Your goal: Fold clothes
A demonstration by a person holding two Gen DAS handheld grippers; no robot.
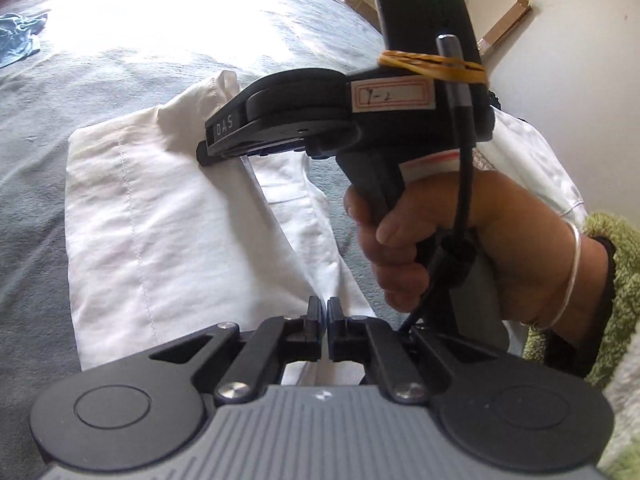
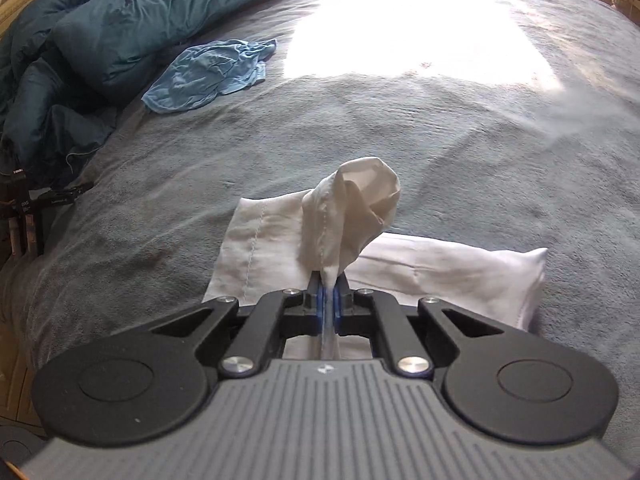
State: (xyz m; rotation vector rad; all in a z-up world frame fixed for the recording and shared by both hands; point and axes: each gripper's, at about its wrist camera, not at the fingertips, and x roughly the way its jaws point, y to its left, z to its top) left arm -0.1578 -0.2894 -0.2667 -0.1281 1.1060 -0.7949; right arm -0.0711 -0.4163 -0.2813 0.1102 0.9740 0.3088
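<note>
Both grippers tilt down over the bed (image 2: 440, 120): right gripper (image 2: 328, 300) jaws clamp the white garment (image 2: 352, 200); left gripper (image 1: 323, 316) jaws clenched at its edge.

You are looking at a white garment (image 2: 440, 264) of thin woven cloth, matt and creased, with a stitched seam running down it. It is lying on a grey-blue bedspread (image 2: 400, 128) that is showing a napped, fuzzy, matt surface. The blue rag (image 2: 208, 76) is looking like soft, crumpled jersey, and the teal quilt (image 2: 100, 28) like smooth fabric with a slight sheen. Your right gripper (image 2: 328, 304) is showing matt black plastic arms, shiny metal screws, a ribbed grey housing and blue pads. The left gripper (image 1: 324, 320) is looking the same. Your hand (image 1: 460, 240) is wearing a shiny metal bangle (image 1: 568, 276), beside a fluffy green sleeve (image 1: 616, 264).
</note>
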